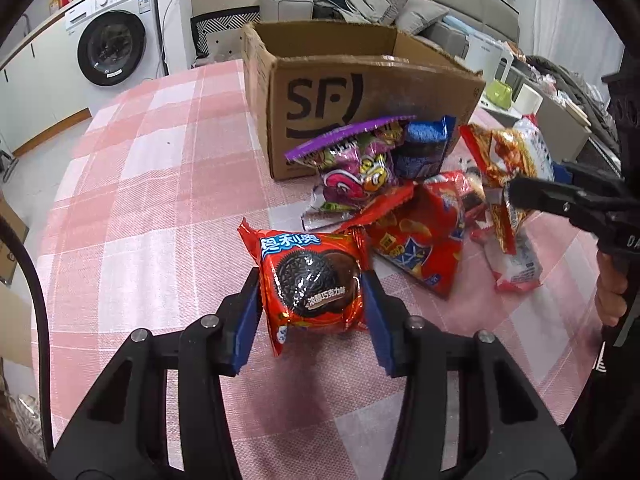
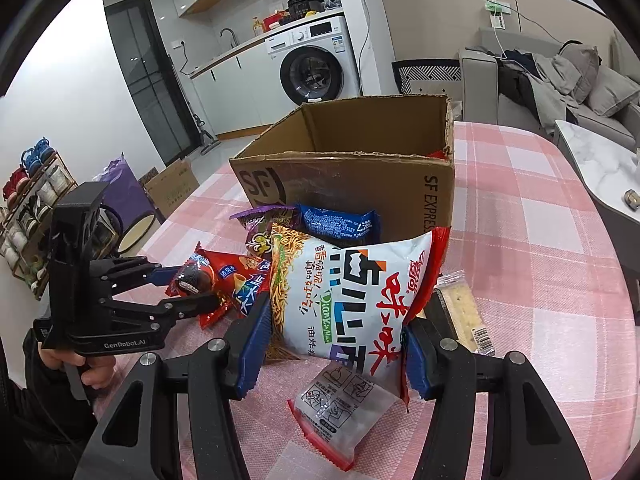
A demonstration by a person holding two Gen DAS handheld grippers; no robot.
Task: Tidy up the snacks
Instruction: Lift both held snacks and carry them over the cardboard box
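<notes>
Right, both tongs are loaded. The left tongs (image 1: 312,312) are clamped on a red Oreo packet (image 1: 310,280), blue pads pressing its two sides, the packet held just above the pink checked surface (image 1: 160,152). Over on the other side, the right tongs (image 2: 334,350) grip a big white-and-red crispy noodle snack bag (image 2: 352,300), standing upright between the pads. Under it lies a clear packet with a red edge (image 2: 340,412), flat on the cloth, and a cracker packet (image 2: 464,312) sits just beside the right pad. Behind the noodles, a purple candy bag (image 2: 260,228) and a blue packet (image 2: 340,226) lean against the open SF Express cardboard box (image 2: 344,184). A red chips bag (image 1: 420,248) lies between the Oreo packet and the pile.
</notes>
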